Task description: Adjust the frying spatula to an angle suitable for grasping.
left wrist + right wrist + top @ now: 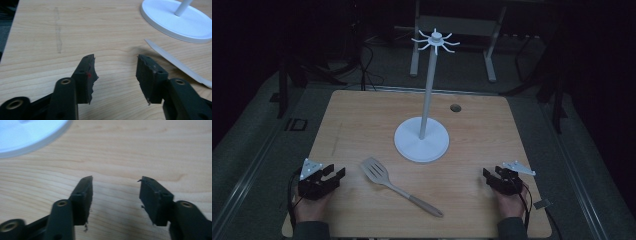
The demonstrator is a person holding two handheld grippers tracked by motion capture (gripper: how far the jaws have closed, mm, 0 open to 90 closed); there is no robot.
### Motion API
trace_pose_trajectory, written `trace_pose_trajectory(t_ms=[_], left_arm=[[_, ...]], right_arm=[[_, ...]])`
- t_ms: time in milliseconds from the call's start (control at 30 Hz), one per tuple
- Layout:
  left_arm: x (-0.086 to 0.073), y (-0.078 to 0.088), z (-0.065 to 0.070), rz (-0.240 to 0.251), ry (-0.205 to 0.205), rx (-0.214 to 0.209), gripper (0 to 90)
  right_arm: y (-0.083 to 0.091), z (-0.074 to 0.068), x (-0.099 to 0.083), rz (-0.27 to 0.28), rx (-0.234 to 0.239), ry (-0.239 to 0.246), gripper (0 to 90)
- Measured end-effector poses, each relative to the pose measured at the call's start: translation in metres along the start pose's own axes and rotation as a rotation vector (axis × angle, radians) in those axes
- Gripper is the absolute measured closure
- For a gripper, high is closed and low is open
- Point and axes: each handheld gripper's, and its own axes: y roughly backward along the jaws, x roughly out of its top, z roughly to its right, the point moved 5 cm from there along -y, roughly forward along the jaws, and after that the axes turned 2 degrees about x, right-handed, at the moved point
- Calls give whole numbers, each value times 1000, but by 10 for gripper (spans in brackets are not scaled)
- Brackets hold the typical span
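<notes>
Left gripper (335, 175) parted and empty beside slotted spatula (377, 172), right gripper (492, 176) parted, empty, white stand (422, 142) between

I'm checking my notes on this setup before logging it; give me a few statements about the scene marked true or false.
1. The spatula lies flat on the table. True.
2. The left claw grips the spatula. False: its jaws stand open with nothing between them, apart from the spatula.
3. The white stand is upright near the table's middle. True.
4. A utensil hangs from the stand's hooks. False: the hooks are bare.
5. The right claw is shut. False: its jaws stand open over bare wood.
</notes>
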Motion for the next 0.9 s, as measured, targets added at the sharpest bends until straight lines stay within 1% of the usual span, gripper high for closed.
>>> trace_pose_trajectory(t_ms=[33, 67, 133, 167, 200, 267, 367, 400, 433, 500, 533, 567, 600, 633, 700, 733, 800, 833, 900], left_arm=[[0, 1, 1, -1, -14, -8, 541], [0, 1, 1, -1, -14, -8, 552], [1, 2, 5, 3, -33, -18, 562], [4, 4, 8, 6, -50, -28, 569], [5, 5, 10, 9, -54, -32, 581], [9, 6, 14, 10, -69, -41, 586], [10, 6, 17, 5, -80, -48, 592], [13, 5, 21, -7, -102, -48, 606], [15, 4, 23, -11, -112, -53, 606], [18, 3, 29, -15, -133, -63, 682], [20, 1, 32, -23, -151, -64, 682], [24, -3, 37, -40, -185, -63, 727], [26, -7, 40, -54, -203, -65, 746], [26, -7, 40, -54, -203, -65, 769], [28, -12, 44, -77, -222, -70, 811], [28, -15, 46, -87, -230, -80, 811], [30, -21, 51, -107, -248, -87, 848], [31, -24, 53, -111, -255, -90, 870], [34, -31, 57, -119, -271, -94, 883]], right_arm=[[2, -2, 1, 12, 5, 7, 456], [5, -3, 1, 18, 4, 14, 460], [7, -5, 1, 24, 7, 24, 458], [9, -6, 2, 31, 9, 27, 456], [12, -9, 2, 41, 13, 38, 452], [14, -10, 2, 42, 5, 59, 449], [16, -12, 2, 47, 6, 64, 449], [19, -13, 3, 57, 5, 66, 450], [19, -13, 3, 57, 5, 66, 450], [23, -15, 3, 65, 8, 71, 440], [23, -15, 3, 65, 8, 71, 440], [26, -17, 2, 69, 2, 85, 435], [28, -18, 1, 73, -1, 93, 434], [28, -18, 1, 73, -1, 93, 434], [33, -24, 2, 90, 8, 116, 430], [33, -24, 2, 90, 8, 116, 430], [35, -28, 1, 94, 14, 121, 430], [37, -31, 1, 95, 25, 130, 428], [38, -34, 0, 95, 32, 139, 427]])
